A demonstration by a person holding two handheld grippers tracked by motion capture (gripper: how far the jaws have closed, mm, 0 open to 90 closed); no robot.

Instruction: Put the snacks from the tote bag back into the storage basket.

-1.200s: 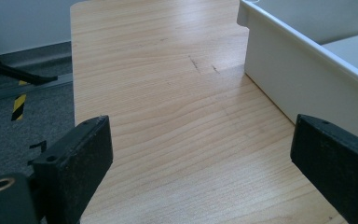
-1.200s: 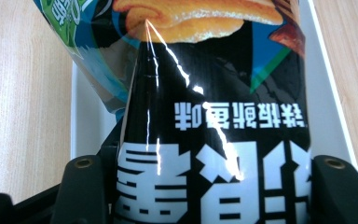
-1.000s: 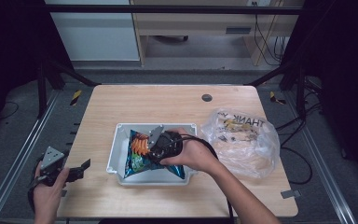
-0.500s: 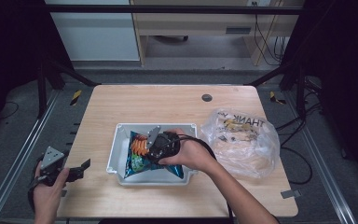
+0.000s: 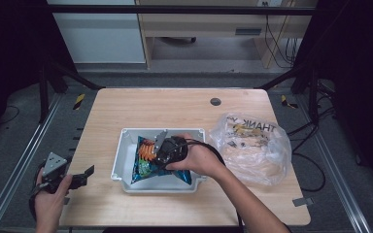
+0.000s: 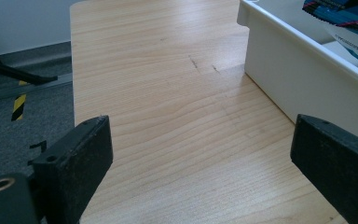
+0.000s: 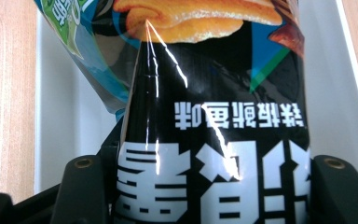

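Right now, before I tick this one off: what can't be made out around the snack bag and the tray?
- Snack bag: lower end cut off by the right gripper view's bottom edge.
- Right gripper: jaw tips hidden in the high view by its own body and the hand.
- Tray: floor hidden in the left gripper view by its near wall.
- Plastic bag: contents blurred by crinkled film.

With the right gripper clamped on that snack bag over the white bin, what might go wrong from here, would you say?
1. The right gripper squeezes the snack bag so hard that the foil creases between the jaws; the contents might get crushed.
2. The glossy foil looks slippery, so the bag could slide out and drop back into the white bin if lifted.
3. The left gripper sits open at the table edge, beside the bin wall; moving it in might nudge the bin.
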